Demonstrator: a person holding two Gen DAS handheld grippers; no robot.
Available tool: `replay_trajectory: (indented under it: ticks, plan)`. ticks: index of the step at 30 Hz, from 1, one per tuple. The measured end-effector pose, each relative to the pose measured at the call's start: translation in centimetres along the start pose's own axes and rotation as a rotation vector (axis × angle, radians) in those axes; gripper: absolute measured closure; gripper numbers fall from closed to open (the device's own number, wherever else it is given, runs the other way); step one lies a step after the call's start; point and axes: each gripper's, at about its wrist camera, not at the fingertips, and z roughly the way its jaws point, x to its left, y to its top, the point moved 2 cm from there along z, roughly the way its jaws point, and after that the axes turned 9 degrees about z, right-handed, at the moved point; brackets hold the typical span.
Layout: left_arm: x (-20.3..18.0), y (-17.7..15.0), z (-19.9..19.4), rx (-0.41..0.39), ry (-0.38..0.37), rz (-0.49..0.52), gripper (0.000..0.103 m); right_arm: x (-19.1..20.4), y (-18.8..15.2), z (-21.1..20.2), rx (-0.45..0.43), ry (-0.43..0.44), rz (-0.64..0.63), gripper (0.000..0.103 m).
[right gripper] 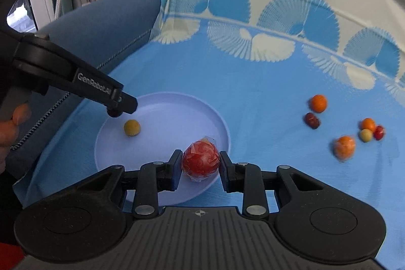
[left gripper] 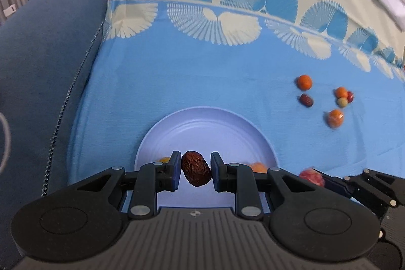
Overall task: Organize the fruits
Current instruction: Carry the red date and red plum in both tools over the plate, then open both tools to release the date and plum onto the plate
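A pale lilac plate lies on the blue cloth; it also shows in the right wrist view. My left gripper holds a wrinkled dark red date between its pads above the plate. My right gripper is shut on a wrapped red fruit over the plate's near rim. A yellow-green fruit sits in the plate. The left gripper's fingertips show above the plate's left side. Loose oranges and a date lie to the right.
A blue sofa arm rises at the left of the cloth. More small fruits cluster at the right, with a wrapped orange one nearest. The patterned cloth climbs the sofa back.
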Motion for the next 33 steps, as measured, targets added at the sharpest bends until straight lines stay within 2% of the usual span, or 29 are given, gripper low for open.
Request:
replay_trajectory:
  ticks: [6, 8, 9, 10, 11, 12, 15, 18, 22, 24, 27, 33]
  plan:
    - [0.8, -0.1, 3.0, 0.047, 0.021, 0.029, 0.074, 1.3, -0.4, 3.5, 0.071, 0.035, -0.055, 0.070]
    - [1.0, 0.2, 3.2, 0.040, 0.008, 0.039, 0.046, 1.6, -0.2, 4.0, 0.080, 0.041, -0.060, 0.063]
    - [1.0, 0.4, 2.9, 0.024, 0.002, 0.039, 0.019, 1.7, 0.0, 3.9, 0.070, 0.038, -0.056, 0.047]
    - [1.1, 0.5, 2.5, 0.000, 0.008, 0.035, 0.003, 1.6, 0.2, 3.7, 0.057, 0.035, -0.051, 0.039]
    - [1.1, 0.6, 1.6, -0.042, 0.015, 0.034, 0.001, 1.6, 0.5, 3.3, 0.039, 0.030, -0.046, 0.025]
    - [1.2, 0.7, 0.8, -0.072, 0.010, 0.042, 0.001, 1.5, 0.7, 2.6, 0.015, 0.027, -0.044, 0.017]
    - [1.2, 0.5, -1.7, -0.080, 0.015, 0.060, 0.000, 1.1, 0.9, 0.0, -0.009, 0.045, -0.042, 0.011]
    - [1.3, -0.8, -4.7, -0.076, 0.029, 0.024, 0.000, 0.5, 0.5, -3.4, -0.004, 0.064, -0.002, 0.004]
    - [0.2, -2.4, -7.6, -0.046, 0.021, -0.009, 0.000, 0.4, -1.1, -7.8, 0.003, 0.060, 0.044, 0.001]
    - [-0.2, -3.2, -9.2, -0.056, 0.012, -0.025, 0.000, 0.6, -2.0, -10.0, -0.025, 0.045, 0.022, 0.001]
    - [-0.7, -3.7, -11.7, -0.099, 0.005, -0.060, 0.000, 1.1, -2.6, -12.8, -0.085, 0.000, -0.034, 0.001]
    - [-3.3, -4.9, -16.4, -0.203, 0.019, -0.029, 0.000, 1.5, -3.1, -17.3, -0.195, -0.033, -0.062, 0.001]
